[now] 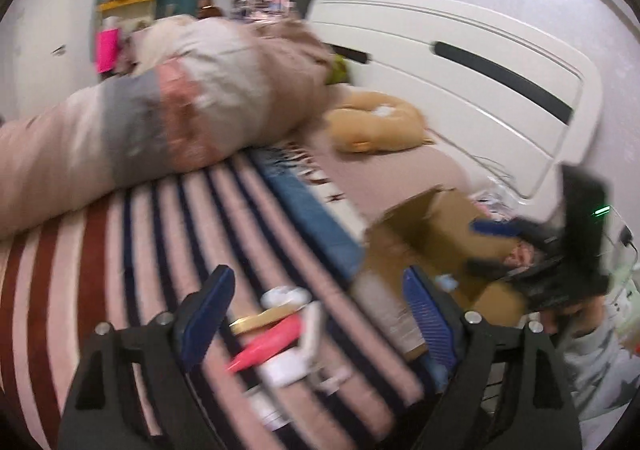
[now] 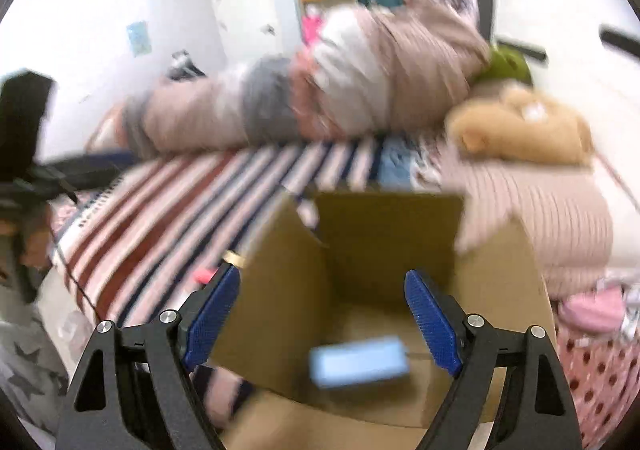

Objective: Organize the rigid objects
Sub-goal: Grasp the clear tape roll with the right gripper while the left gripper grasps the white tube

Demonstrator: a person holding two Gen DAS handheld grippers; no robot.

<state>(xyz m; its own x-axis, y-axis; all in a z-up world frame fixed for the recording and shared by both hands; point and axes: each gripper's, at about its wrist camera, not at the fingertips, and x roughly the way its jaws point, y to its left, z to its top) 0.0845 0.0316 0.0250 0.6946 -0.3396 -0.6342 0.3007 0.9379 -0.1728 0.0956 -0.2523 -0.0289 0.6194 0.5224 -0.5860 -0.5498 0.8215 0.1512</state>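
While both grippers hang with blue ribbed pads spread wide and nothing between them, the small rigid items lie partly on the bed and partly in the box.

Left gripper (image 1: 316, 314) hovers over a blurred cluster on the striped blanket (image 1: 132, 250): a pink pen-like piece (image 1: 266, 346), a gold-edged flat item (image 1: 260, 320) and white bits too smeared to name; right gripper (image 2: 320, 318) points into the open cardboard box (image 2: 384, 234), where a light-blue rectangular block (image 2: 358, 362) lies on the bottom; a tan plush toy (image 1: 376, 125) rests beside a rolled quilt (image 1: 200, 97); motion blur softens every edge.
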